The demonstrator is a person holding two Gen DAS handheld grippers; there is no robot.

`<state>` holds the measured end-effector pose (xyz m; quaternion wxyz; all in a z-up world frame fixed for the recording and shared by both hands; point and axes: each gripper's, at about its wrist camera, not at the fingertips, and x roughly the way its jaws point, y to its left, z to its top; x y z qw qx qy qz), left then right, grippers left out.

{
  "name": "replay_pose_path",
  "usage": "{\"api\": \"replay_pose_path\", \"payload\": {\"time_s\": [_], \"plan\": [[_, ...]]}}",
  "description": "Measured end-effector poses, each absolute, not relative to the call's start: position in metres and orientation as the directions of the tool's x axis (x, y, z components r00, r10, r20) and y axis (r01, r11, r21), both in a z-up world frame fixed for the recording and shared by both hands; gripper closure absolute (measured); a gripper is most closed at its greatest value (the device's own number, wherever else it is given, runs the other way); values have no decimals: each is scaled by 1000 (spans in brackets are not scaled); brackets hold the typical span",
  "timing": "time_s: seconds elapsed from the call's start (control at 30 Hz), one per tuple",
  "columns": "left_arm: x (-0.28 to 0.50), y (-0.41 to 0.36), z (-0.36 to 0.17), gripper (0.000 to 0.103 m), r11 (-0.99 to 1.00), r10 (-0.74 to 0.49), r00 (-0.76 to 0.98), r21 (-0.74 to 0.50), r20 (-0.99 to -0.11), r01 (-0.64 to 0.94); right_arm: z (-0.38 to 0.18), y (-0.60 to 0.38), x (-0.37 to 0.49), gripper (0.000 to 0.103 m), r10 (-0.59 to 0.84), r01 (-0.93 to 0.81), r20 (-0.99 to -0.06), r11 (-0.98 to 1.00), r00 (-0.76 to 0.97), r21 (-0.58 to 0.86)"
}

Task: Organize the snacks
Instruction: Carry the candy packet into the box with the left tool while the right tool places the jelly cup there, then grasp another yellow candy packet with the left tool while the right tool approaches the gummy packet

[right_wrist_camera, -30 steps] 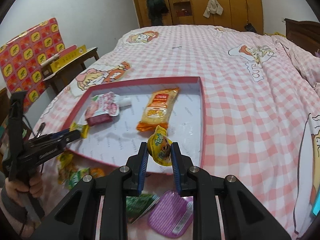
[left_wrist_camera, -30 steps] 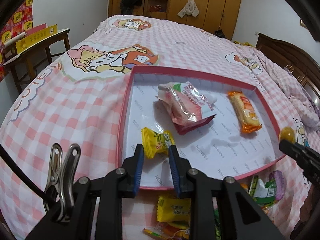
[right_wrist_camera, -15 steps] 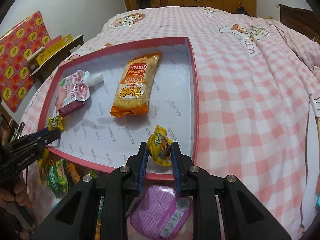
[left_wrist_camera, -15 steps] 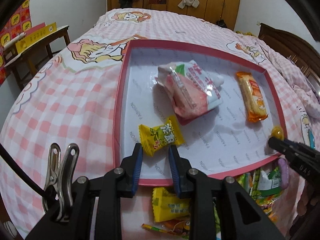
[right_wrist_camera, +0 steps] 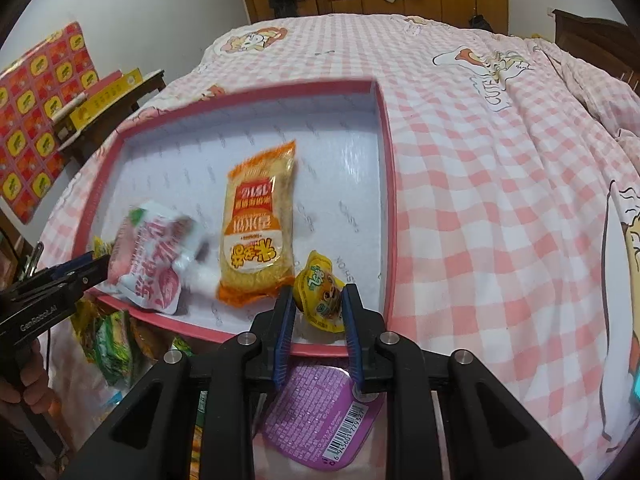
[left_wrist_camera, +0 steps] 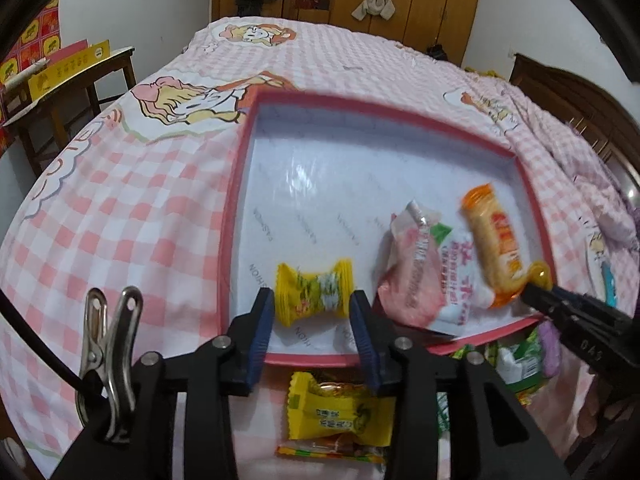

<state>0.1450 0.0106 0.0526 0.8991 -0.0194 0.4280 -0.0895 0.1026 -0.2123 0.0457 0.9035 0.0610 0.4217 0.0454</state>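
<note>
Shallow box [left_wrist_camera: 236, 184], pink rim, white lining, lying on the bed. Inside, near its front edge: yellow twist-wrapped candy [left_wrist_camera: 314, 297], flat, twisted ends left and right; pink-and-white spouted pouch [right_wrist_camera: 154, 252] lying flat, blurred; orange cracker pack [right_wrist_camera: 256, 224] lengthwise beside it, touching it; small yellow jelly cup [right_wrist_camera: 320, 292] tilted at the front right. Outside the front edge: yellow candy [left_wrist_camera: 340, 416], purple-lidded cup [right_wrist_camera: 320, 412], green packets [right_wrist_camera: 108, 340].

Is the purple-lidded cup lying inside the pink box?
No, the purple-lidded cup lies on the bedspread outside the pink box's near wall.
</note>
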Motion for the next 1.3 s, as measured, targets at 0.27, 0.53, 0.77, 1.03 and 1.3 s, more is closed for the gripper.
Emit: {"api": "replay_pose_path", "payload": {"time_s": [0.27,0.53,0.77,1.03,1.3], "plan": [[132,21,73,59,984,-180,639,-131,-748,123,54,-215,96,67,237,-91,-706,967,667,239],[108,28,78,59,985,-170,639,-121,-750,120,68,-209,77,60,252,-130,-658,965,709,230],[90,25,71,59,977,-211,612,-158,-762,141,76,-211,54,60,266,-129,-644,959,718,252],[82,16,66,59,974,-226,604,-163,-764,158,71,-202,23,60,299,-151,-657,950,692,273],[80,14,63,59,976,-216,610,-150,-763,158,62,-190,7,60,315,-169,-682,947,661,273]]}}
